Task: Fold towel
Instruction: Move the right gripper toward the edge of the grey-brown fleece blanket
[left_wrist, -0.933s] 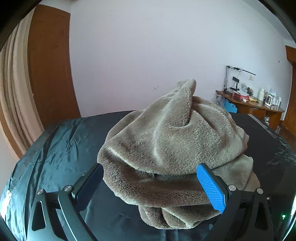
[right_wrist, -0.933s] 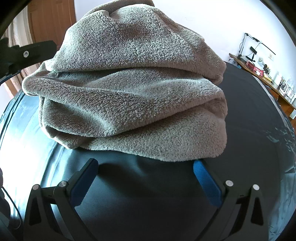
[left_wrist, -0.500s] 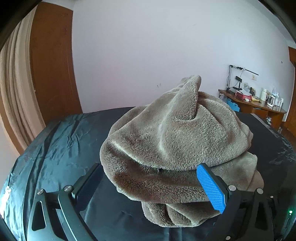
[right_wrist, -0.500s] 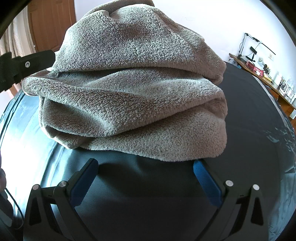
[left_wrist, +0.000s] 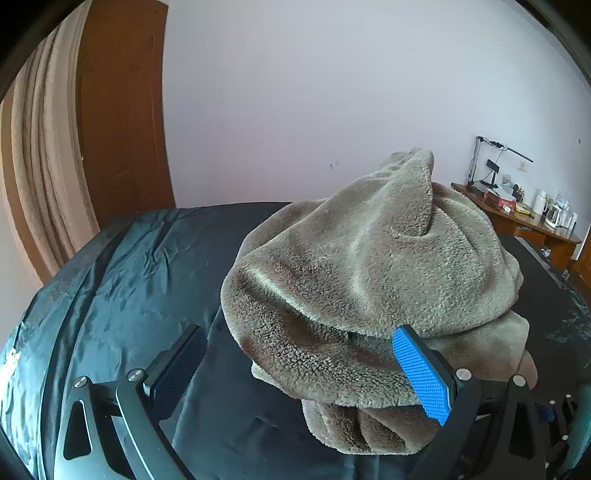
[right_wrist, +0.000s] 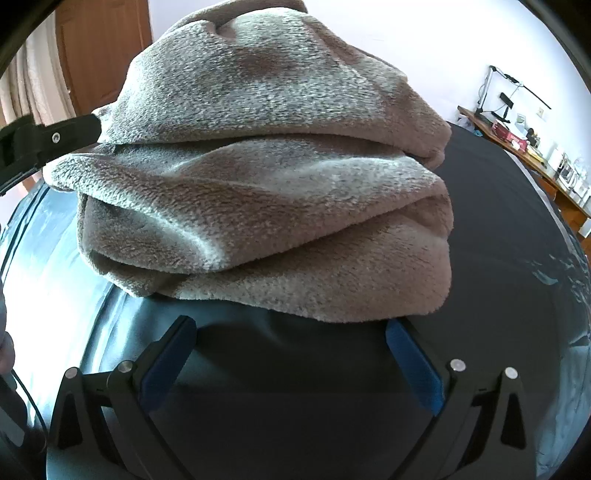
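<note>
The towel (left_wrist: 373, 280), a grey-brown fleece, sits bunched in a rumpled heap of several overlapping layers on the dark sheet (left_wrist: 140, 280) that covers the work surface, with one corner standing up in a peak. No brand, label or readable writing shows on the towel, the sheet or either tool. The left gripper (left_wrist: 295, 369) has its jaws spread wide, released; the heap's near edge lies between them, the blue pad of the right-hand finger (left_wrist: 421, 376) overlapping the fleece, though whether it actually touches cannot be told, and the dark left-hand finger standing clear. The right gripper (right_wrist: 291, 354) is likewise released, jaws wide apart, holding nothing; both fingers lie just short of the heap's lower fold, over bare sheet. Behind stand a pale wall (left_wrist: 314, 92), a wooden door (left_wrist: 122, 110) with a curtain (left_wrist: 40, 166) beside it, and a cluttered desk (left_wrist: 517, 218) carrying a lamp.
</note>
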